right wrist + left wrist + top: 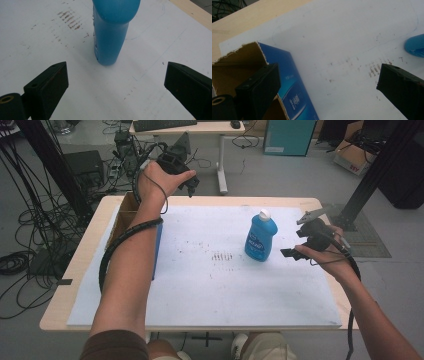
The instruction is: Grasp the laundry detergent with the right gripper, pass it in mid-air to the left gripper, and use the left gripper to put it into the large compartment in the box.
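The right gripper (290,252), jaws spread wide and holding nothing, hovered just right of the blue bottle (261,236) (white cap, standing upright on the white sheet (210,290)). The left gripper (192,185), jaws likewise wide, was raised well left of the bottle, above the torn blue carton (294,95).

A pale wooden bench (75,270) carries a white sheet (210,295), smudged brown near its middle; on the sheet stand a blue bottle (261,237) and, at its left edge, an open blue carton (131,220).
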{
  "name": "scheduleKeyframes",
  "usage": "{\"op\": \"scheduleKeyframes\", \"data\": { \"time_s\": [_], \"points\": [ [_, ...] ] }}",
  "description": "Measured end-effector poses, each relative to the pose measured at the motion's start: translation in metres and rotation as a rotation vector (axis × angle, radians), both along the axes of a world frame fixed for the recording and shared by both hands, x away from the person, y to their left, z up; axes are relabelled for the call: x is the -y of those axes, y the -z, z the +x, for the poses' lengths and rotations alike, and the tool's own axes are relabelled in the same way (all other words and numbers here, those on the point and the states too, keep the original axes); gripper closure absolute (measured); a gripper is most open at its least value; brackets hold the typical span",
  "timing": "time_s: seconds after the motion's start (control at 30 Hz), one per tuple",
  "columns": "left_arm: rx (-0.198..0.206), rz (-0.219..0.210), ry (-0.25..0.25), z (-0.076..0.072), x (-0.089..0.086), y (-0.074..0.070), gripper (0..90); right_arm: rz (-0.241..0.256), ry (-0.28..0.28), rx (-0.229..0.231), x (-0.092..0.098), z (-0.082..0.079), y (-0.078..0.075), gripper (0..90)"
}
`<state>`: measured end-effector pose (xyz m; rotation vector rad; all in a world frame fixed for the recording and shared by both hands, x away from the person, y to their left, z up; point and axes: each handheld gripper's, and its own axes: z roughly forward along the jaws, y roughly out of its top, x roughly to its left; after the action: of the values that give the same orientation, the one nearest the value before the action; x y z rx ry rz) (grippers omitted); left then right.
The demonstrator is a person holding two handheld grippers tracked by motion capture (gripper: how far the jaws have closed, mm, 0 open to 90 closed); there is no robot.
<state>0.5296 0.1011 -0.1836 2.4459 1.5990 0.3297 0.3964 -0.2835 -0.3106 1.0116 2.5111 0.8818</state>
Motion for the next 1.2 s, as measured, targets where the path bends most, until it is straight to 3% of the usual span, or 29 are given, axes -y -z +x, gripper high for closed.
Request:
{"op": "scheduleKeyframes", "data": {
  "time_s": [1.2],
  "points": [
    [-0.007, 0.005, 0.013, 0.001, 0.003, 0.002, 5.2, 0.044, 0.022, 0.008, -0.024, 0.019, 0.028, 4.6]
  ]
}}
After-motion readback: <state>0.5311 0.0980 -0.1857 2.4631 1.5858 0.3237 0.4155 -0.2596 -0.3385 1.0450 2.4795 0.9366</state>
